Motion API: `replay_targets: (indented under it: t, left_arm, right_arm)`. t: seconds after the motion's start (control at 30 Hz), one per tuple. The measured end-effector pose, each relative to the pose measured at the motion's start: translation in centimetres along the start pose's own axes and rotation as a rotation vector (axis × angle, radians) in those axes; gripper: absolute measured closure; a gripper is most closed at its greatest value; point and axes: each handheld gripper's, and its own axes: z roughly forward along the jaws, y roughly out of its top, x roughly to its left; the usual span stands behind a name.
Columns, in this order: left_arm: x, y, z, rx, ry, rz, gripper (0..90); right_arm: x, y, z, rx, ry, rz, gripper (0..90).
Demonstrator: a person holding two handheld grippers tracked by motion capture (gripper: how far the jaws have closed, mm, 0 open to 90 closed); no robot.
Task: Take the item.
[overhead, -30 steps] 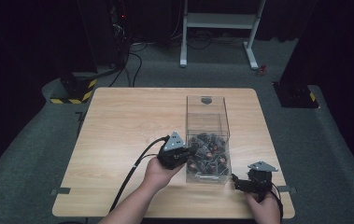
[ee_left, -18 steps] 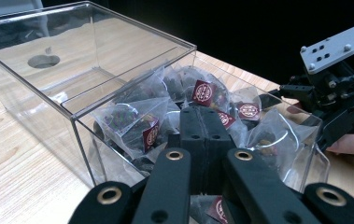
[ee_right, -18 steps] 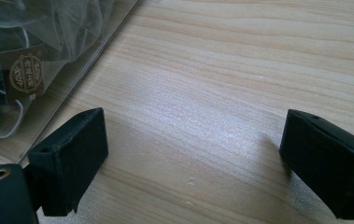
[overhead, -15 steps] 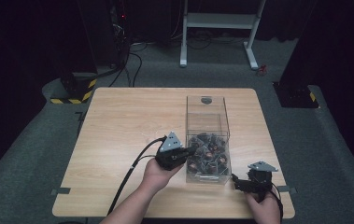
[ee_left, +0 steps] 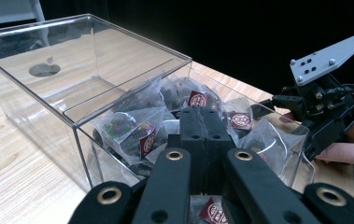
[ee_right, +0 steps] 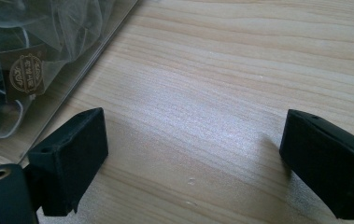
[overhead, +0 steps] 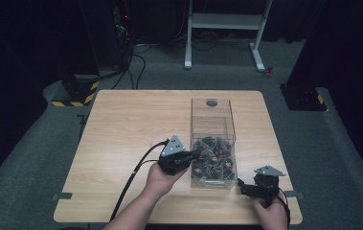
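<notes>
Two grippers: left gripper [overhead: 194, 155] works at the clear box [overhead: 212, 108], right gripper [overhead: 244, 187] waits at lower right of the high view.

Left claw: in my left gripper view the jaws stand pressed flat together, tips poked over the box's near rim. Can't see anything pinched between them, so I read it as closed on nothing.

Right claw: jaws wide apart in the right gripper view, bare wood between them, box wall just beside the left-hand jaw. Holding nothing.

Task thing: pile of tea sachets [ee_left: 135, 126] (clear pouches w/ dark red labels) fills the near end of the box; far end looks bare.

Key relation: sachets lie straight ahead of & below the left jaw tips, well within reach. Box's long axis runs away from me, up the high-view frame; left gripper comes in across it from the left side. Left hand is clearly nearer; right gripper is outside the box, past its near right corner.

Next move, my guess: open the left jaws, dip, pinch one pouch (they overlap, so two may lift together).

Surface: light wood table [overhead: 126, 124], flat, otherwise uncluttered.

Room: dark, grey carpet floor, white frame legs [overhead: 224, 21] at top centre, yellow-black striped base [overhead: 76, 93] upper left.
</notes>
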Motion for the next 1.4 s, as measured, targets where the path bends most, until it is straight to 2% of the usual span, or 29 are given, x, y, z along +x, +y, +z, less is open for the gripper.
replay_targets:
  t: [0.7,1.03,1.4]
  left_arm:
    - [0.0,0.4,-0.9,-0.031,-0.012,-0.008,89.9]
    - [0.6,0.2,-1.6,-0.032,0.014,-0.007,89.9]
    - [1.5,0.2,-2.5,-0.041,0.04,-0.024,89.9]
  right_arm:
    - [0.0,0.0,0.0,-0.001,0.0,-0.003,7.7]
    - [0.0,0.0,0.0,-0.003,0.003,-0.007,7.7]
    - [0.0,0.1,0.0,0.0,0.009,-0.006,7.7]
